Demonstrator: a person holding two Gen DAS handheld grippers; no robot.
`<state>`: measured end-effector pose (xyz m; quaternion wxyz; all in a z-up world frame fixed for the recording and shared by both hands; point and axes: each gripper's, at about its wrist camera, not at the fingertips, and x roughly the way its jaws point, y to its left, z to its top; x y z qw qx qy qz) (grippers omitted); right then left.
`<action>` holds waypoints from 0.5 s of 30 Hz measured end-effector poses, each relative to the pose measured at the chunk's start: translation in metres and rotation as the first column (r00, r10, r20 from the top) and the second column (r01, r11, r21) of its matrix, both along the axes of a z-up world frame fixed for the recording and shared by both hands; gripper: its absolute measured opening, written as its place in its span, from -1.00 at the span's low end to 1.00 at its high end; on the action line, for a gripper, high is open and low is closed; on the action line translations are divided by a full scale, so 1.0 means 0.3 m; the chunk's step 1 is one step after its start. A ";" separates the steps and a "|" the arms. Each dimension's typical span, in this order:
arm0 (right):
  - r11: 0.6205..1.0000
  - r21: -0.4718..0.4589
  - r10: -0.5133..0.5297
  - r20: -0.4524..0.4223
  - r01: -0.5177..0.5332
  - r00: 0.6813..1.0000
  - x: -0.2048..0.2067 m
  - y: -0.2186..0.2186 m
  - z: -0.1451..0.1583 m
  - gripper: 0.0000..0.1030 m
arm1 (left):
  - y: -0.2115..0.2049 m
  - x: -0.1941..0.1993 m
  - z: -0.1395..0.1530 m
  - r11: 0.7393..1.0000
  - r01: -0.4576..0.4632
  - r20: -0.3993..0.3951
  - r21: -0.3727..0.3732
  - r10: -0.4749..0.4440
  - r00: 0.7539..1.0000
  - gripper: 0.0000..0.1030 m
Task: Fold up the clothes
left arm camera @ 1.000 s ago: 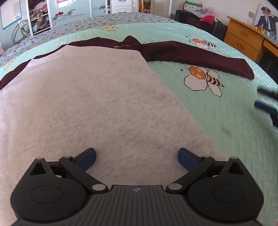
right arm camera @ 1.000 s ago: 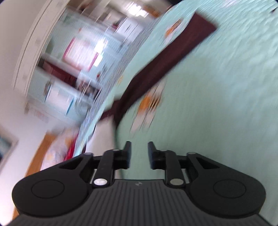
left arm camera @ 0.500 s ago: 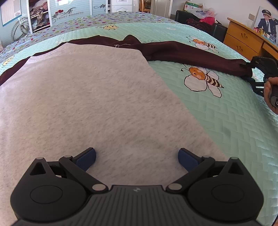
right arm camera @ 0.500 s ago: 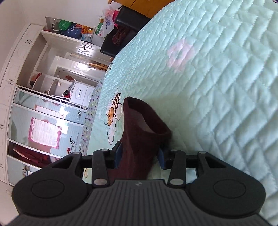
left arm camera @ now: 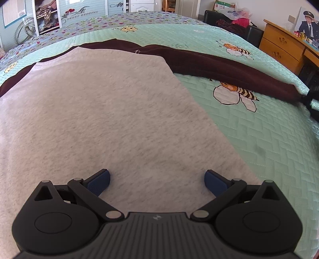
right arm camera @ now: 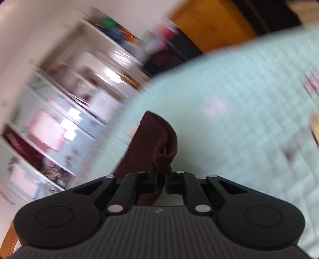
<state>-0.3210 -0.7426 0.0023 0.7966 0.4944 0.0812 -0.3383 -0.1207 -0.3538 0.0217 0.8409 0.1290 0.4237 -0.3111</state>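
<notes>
Surface: mint-green quilted bedspread with printed bees (left arm camera: 259, 139) covered the bed, a wooden dresser (left arm camera: 283, 47) at its far right.
Left gripper (left arm camera: 157, 179): near edge, blue pads spread wide over the shirt's grey body, holding nothing, unmoved since a second before.
Garment: grey raglan sweatshirt with dark maroon sleeves (left arm camera: 95, 111) lay flat on the bedspread, its back up, collar at the far side.
Right sleeve (left arm camera: 229, 69): stretched out across the bee print toward the bed's right edge; a second before it lay slack and shorter.
Right gripper (right arm camera: 160, 179): jaws closing on the bunched maroon cuff (right arm camera: 159, 139); half a second before the cuff stood loosely between wider jaws.
Right view: heavily blurred, shelves and bedspread smeared.
Far background: cabinet with pictured doors (left arm camera: 79, 14) behind the bed.
</notes>
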 end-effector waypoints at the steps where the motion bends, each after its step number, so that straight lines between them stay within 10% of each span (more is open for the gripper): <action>1: 1.000 0.018 -0.002 0.009 0.002 1.000 -0.010 0.005 -0.043 -0.81 | 0.002 0.002 0.000 1.000 0.003 -0.005 0.001 -0.003 1.000 1.00; 15: 1.000 0.027 -0.008 0.013 0.007 1.000 -0.056 0.004 -0.088 -0.84 | 0.001 0.014 0.005 1.000 0.026 -0.026 0.014 -0.025 0.999 1.00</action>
